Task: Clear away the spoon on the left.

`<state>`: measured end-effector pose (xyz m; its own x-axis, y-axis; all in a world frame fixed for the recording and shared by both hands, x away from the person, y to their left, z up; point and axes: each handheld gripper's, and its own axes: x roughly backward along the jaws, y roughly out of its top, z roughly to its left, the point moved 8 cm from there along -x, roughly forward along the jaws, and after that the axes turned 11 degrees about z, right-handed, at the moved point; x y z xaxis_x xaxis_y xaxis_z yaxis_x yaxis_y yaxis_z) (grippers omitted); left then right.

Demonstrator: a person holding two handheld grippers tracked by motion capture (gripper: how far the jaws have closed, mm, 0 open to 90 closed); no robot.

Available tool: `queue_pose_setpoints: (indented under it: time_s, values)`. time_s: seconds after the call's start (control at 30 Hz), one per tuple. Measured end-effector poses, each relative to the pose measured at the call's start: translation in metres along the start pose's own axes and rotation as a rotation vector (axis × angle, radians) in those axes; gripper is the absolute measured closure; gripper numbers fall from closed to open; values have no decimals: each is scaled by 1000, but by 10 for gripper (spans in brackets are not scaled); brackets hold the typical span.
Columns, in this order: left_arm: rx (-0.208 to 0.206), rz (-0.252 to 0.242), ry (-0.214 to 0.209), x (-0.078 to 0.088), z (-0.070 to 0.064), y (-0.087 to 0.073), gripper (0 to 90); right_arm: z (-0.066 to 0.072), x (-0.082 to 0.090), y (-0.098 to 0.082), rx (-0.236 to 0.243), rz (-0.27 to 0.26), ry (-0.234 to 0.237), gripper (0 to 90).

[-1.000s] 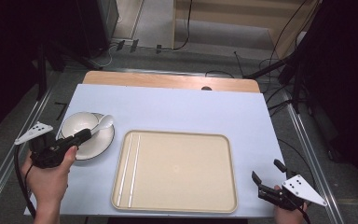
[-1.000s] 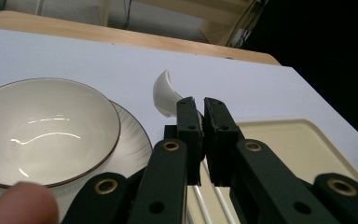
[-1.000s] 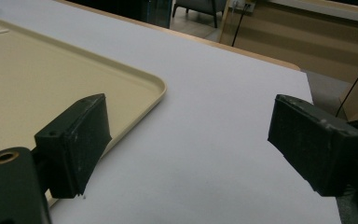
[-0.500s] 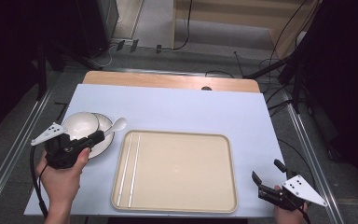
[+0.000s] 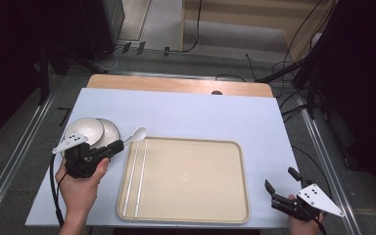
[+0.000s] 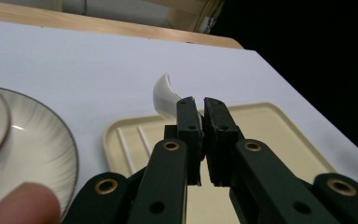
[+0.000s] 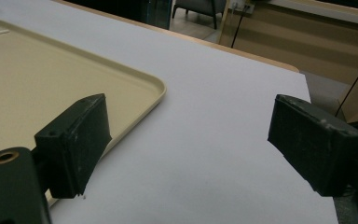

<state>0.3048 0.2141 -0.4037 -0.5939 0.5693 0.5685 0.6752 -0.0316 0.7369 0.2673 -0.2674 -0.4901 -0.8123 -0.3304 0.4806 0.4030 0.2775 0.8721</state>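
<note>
Spoon point(image 5: 136, 134) in left gripper point(image 5: 119, 145) — over tray point(image 5: 186, 215)

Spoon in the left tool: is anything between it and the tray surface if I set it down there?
Nothing visible blocks it. The left tool is shut on the white spoon, whose bowl hangs just past the tray's upper left corner. The tray bed is bare apart from moulded ridges along its left side, and the bowl on its plate sits off to the left.
</note>
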Motion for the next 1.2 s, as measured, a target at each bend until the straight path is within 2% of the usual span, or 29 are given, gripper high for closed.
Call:
queue_pose_setpoints:
  time_s: [0.27, 0.73, 0.9, 1.03, 1.1, 1.2]
  values:
    - [-27, 27, -4, -23, -11, -7, 867, -1, 0, 0, 1, -3, 0, 130]
    - [-25, 59, -3, -67, -23, -21, 867, -1, -1, -1, -6, 4, 2, 130]
    - [-29, 98, 14, -83, -23, -30, 866, 0, -1, -1, 0, 4, 3, 130]
    - [-28, 128, 39, -87, -26, -36, 863, 0, -1, -1, -2, 2, 3, 130]
    - [-24, 166, 51, -90, -28, -41, 859, 0, -1, 0, 0, 1, 2, 130]
    - [-25, 254, 89, -97, -27, -51, 831, -1, 0, 0, 1, 0, 2, 130]
